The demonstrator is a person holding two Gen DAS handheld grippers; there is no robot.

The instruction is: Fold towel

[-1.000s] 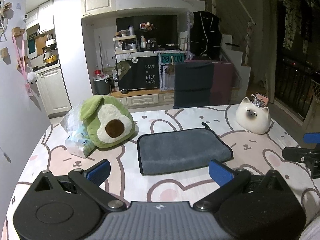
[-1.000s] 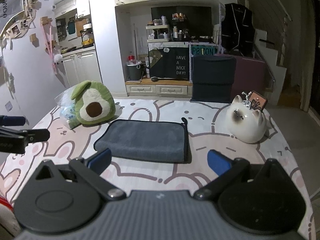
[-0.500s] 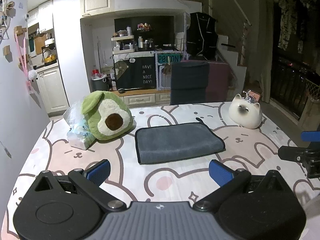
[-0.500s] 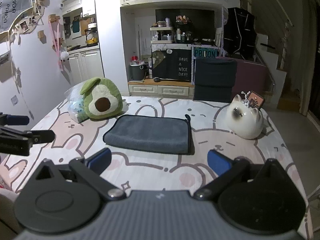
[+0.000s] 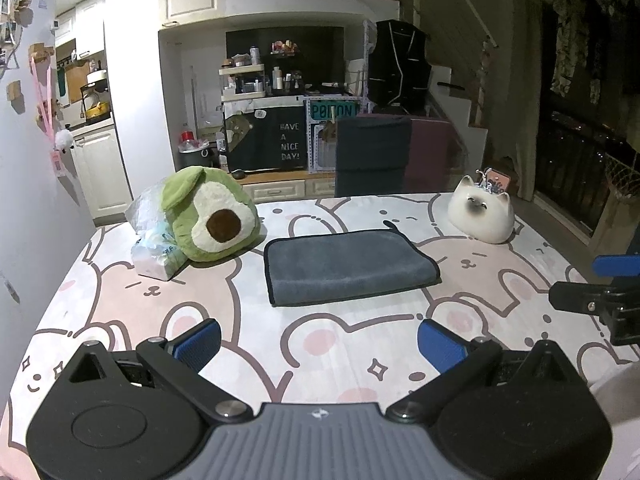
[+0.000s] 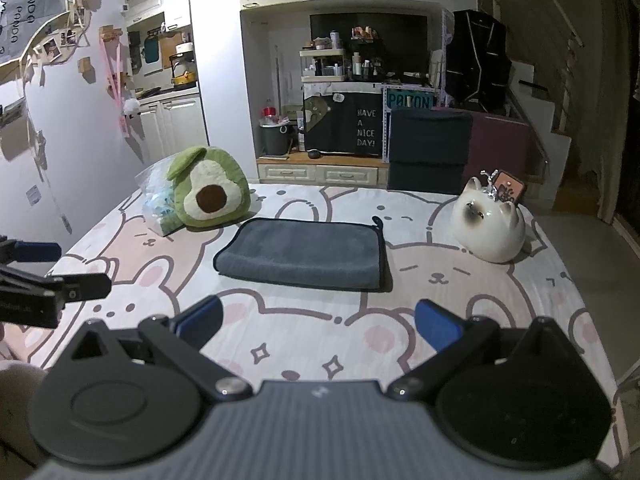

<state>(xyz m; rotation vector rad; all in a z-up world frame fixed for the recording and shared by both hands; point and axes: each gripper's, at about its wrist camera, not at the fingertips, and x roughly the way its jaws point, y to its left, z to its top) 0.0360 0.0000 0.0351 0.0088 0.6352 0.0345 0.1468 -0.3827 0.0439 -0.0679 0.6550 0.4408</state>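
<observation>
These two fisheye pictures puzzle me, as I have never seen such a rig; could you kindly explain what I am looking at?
No robot here: a person holds a two-finger gripper in each hand, and a camera on each looks forward along its blue-padded fingers. One picture comes from the left gripper, the other from the right gripper; each also glimpses its partner at the picture's edge. Both are open and hold nothing. Ahead, on a table with a bunny-print cover, lies a grey towel, already folded flat. Left of it sit an avocado plush and a plastic bag; to the right stands a white cat figure.
</observation>
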